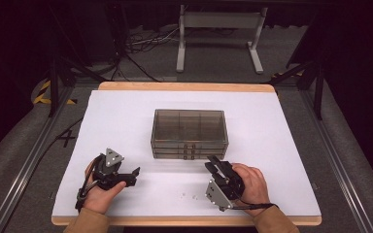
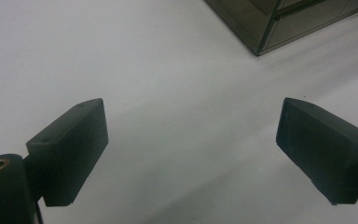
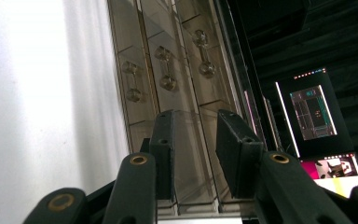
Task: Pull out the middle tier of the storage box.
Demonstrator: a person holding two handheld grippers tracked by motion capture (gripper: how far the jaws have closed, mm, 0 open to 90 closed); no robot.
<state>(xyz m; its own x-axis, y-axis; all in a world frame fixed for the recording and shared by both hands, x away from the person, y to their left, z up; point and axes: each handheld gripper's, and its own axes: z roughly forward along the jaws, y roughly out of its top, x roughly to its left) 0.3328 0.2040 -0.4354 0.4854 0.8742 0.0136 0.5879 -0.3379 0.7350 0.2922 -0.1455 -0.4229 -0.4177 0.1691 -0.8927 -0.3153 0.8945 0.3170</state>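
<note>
1. The table (image 1: 126, 104), under its white cover, carries everything; its wooden rim shows along the far and near edges.
2. The smoked clear drawer box (image 1: 189, 133) stands near the middle of the table with its front turned toward you. It has three shallow drawers stacked one over another, and all three look pushed in flush.
3. Your right gripper (image 1: 217, 167) sits just before the box's front, at the right end of it, turned on its side. In the right gripper view its jaws stand partly open, a narrow gap between them, with nothing held; the drawer fronts lie close ahead of the tips.
4. Your left gripper (image 1: 135, 173) rests low over the cover to the left, well apart from the box. In the left gripper view its jaws are spread wide and empty, with bare cover between them and a corner of the box at the top edge.
5. The drawer handles (image 3: 167, 67), small bars with a round knob at each end, sit in a row at the centre of the fronts.
6. My reading: you are on the approach to open a drawer, and nothing has been gripped. The next move calls for shifting the right gripper toward the handles, setting the jaws across one bar, closing, then pulling straight out. The left gripper may need to steady the box.
</note>
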